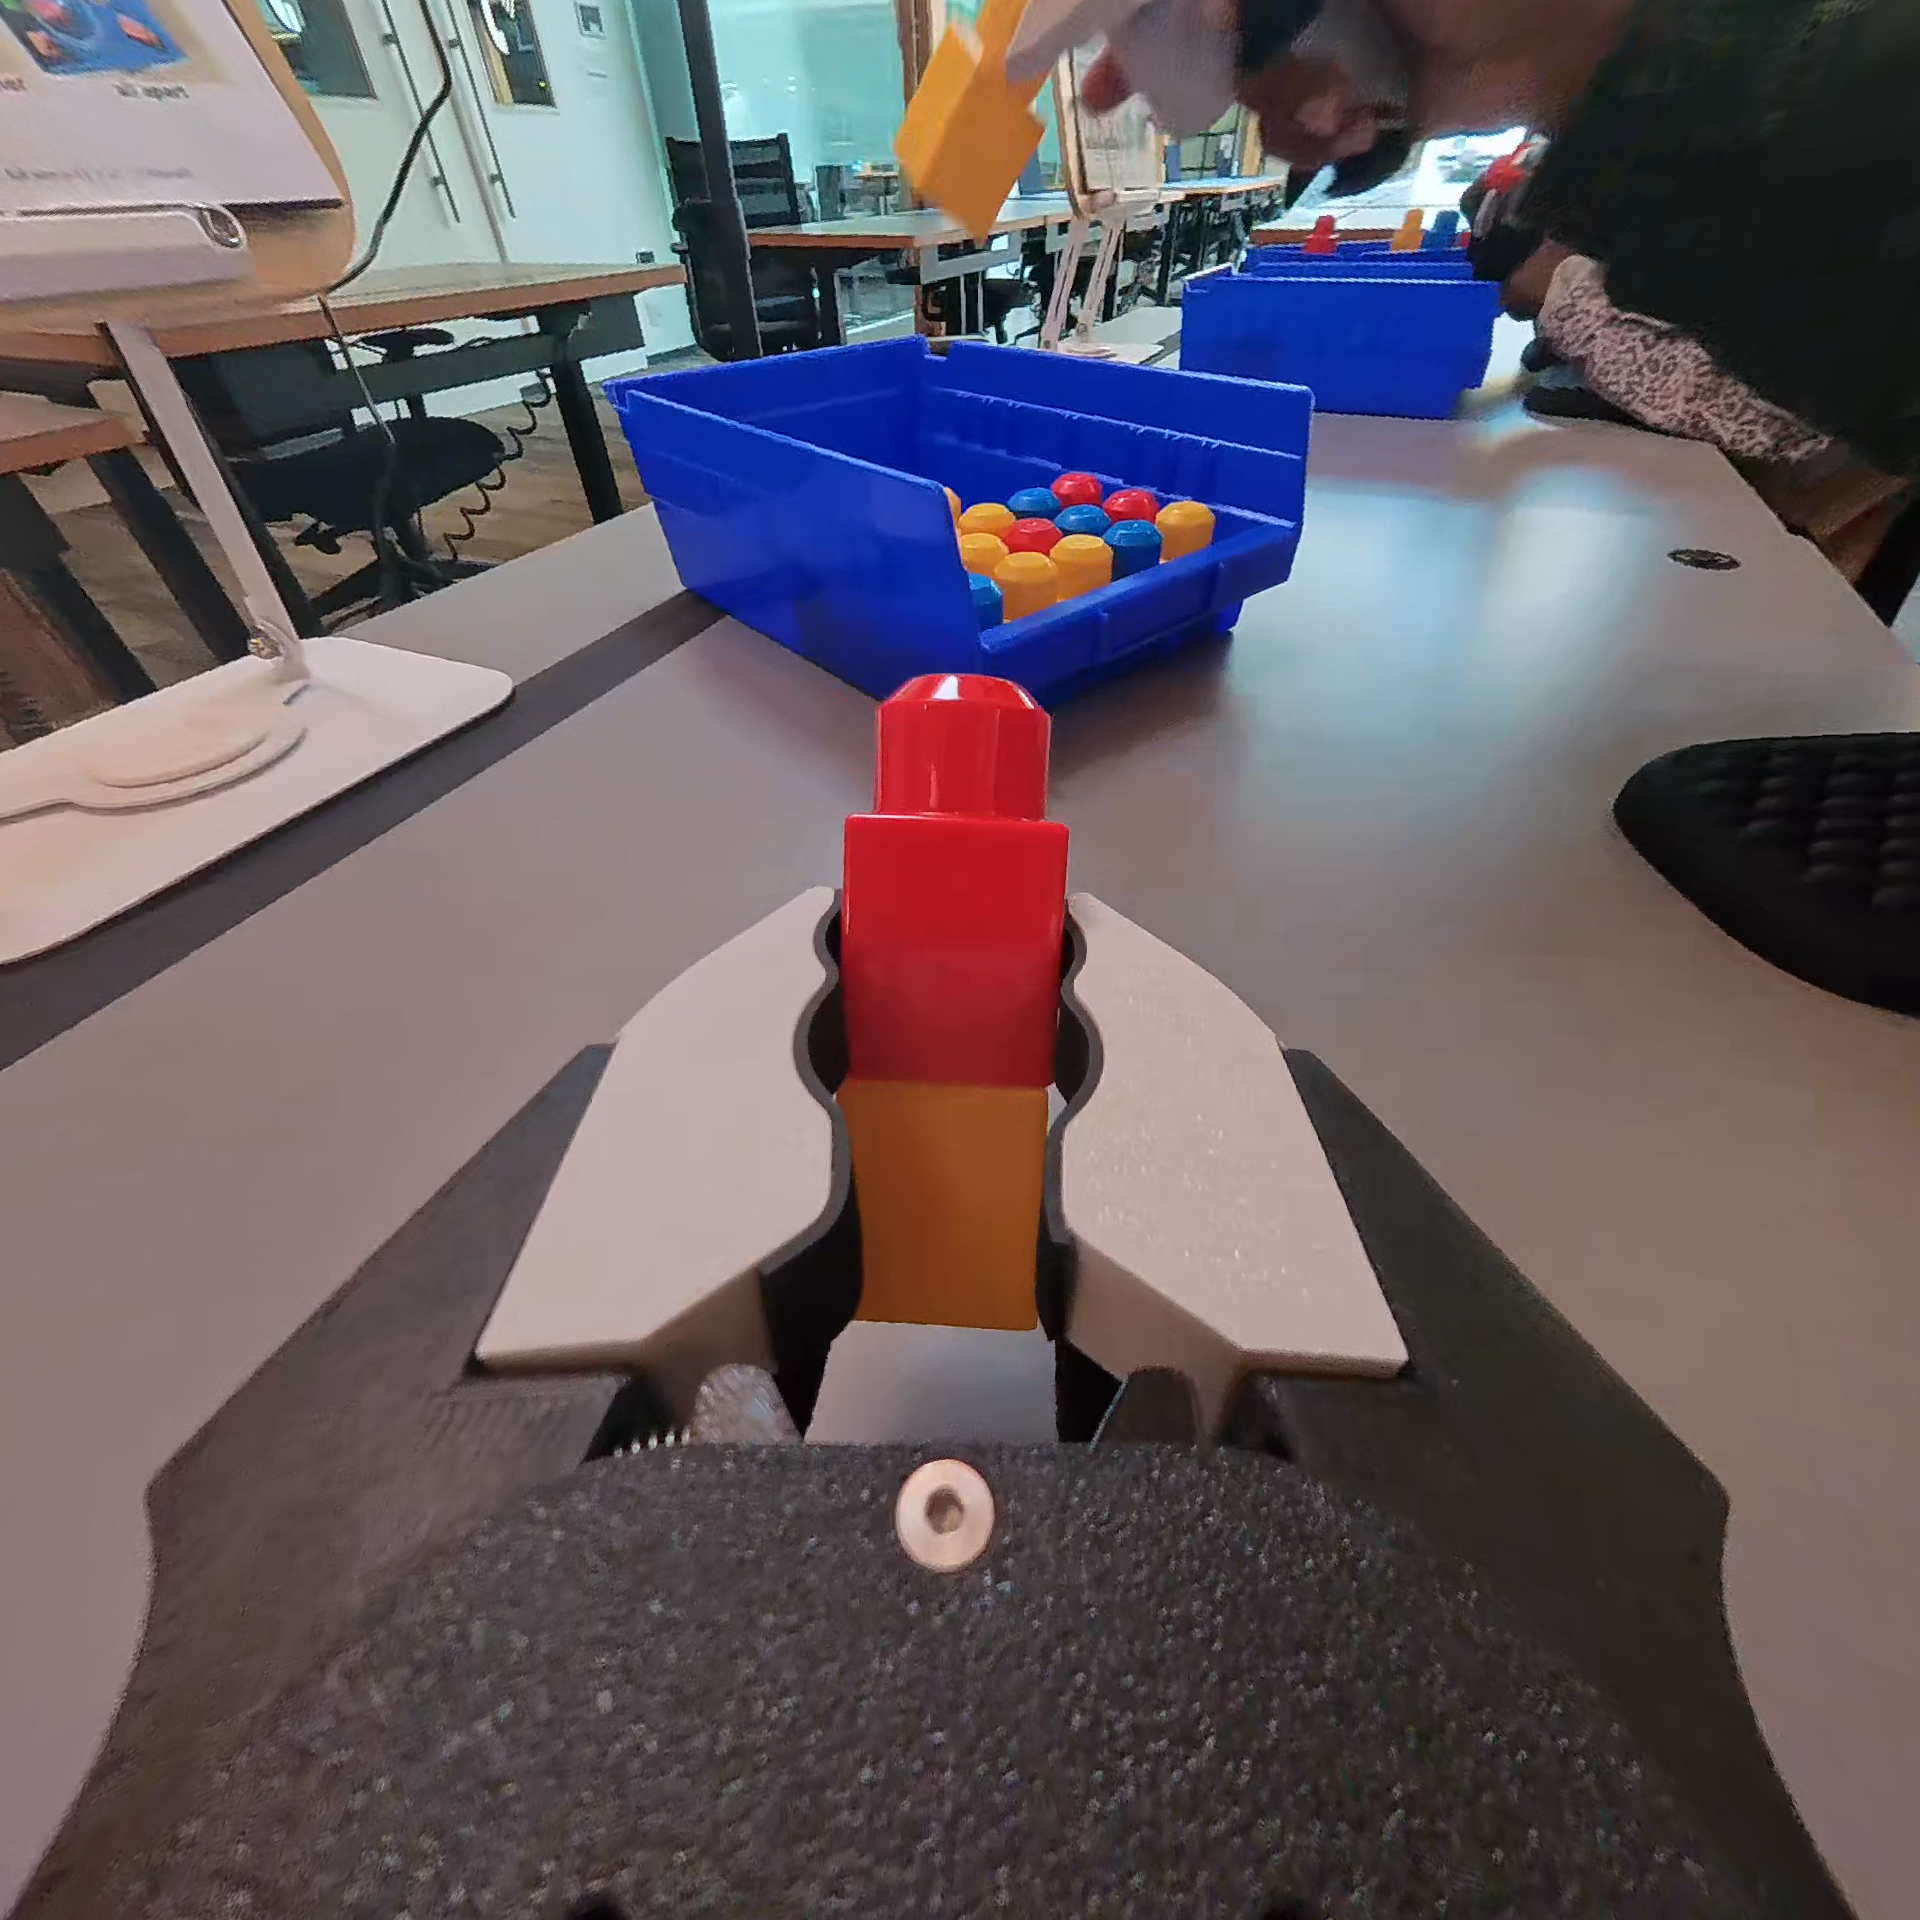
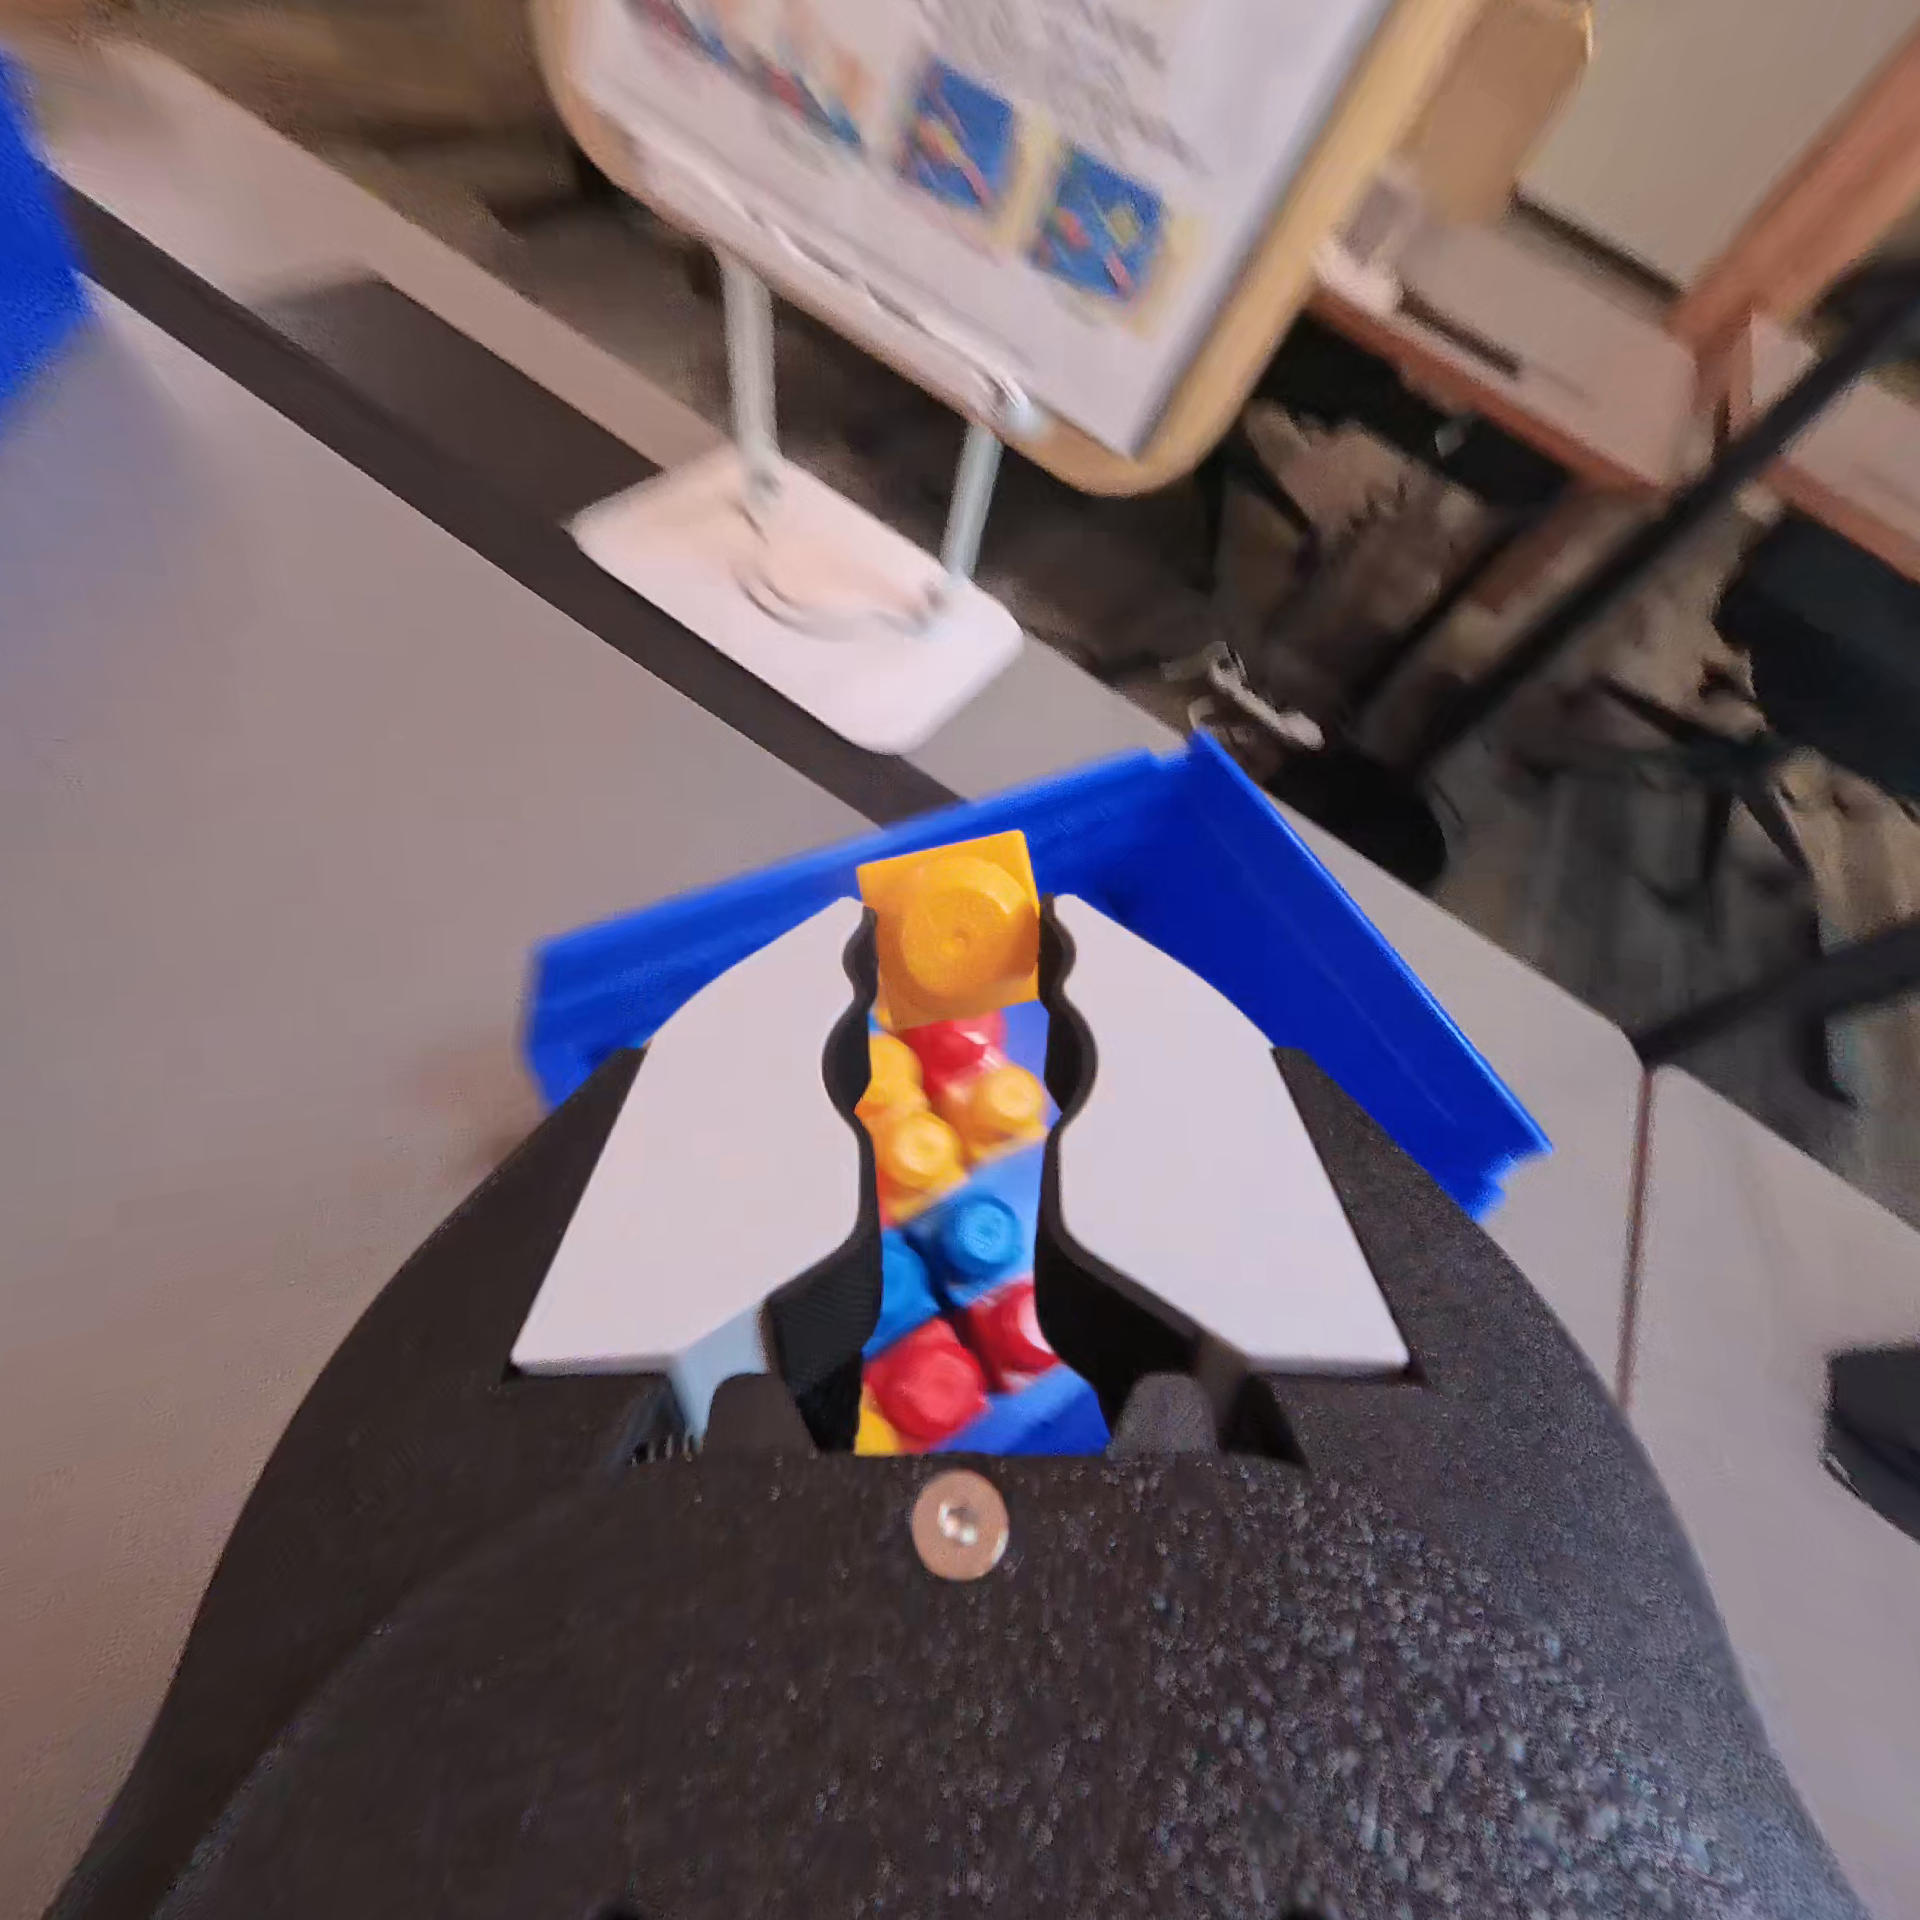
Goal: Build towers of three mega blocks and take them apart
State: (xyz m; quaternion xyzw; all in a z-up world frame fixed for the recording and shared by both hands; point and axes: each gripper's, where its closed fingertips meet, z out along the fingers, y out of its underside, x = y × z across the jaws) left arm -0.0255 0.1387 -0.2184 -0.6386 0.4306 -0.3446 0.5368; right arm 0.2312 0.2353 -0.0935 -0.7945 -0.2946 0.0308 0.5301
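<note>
No legible text on the blurred instruction sheet (image 2: 935, 156).

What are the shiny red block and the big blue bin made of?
The shiny red block looks like hard glossy plastic: light glints off its rounded stud. The big blue bin seems to be thin moulded plastic too, smooth with ribbed walls, though less shiny. Neither can be told for certain by look alone.

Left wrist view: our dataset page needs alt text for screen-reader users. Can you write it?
The left gripper is shut on a stack of a red block above an orange block, over a grey table. Beyond stands a blue bin of blocks; higher up, the right gripper carries another orange block.
</note>
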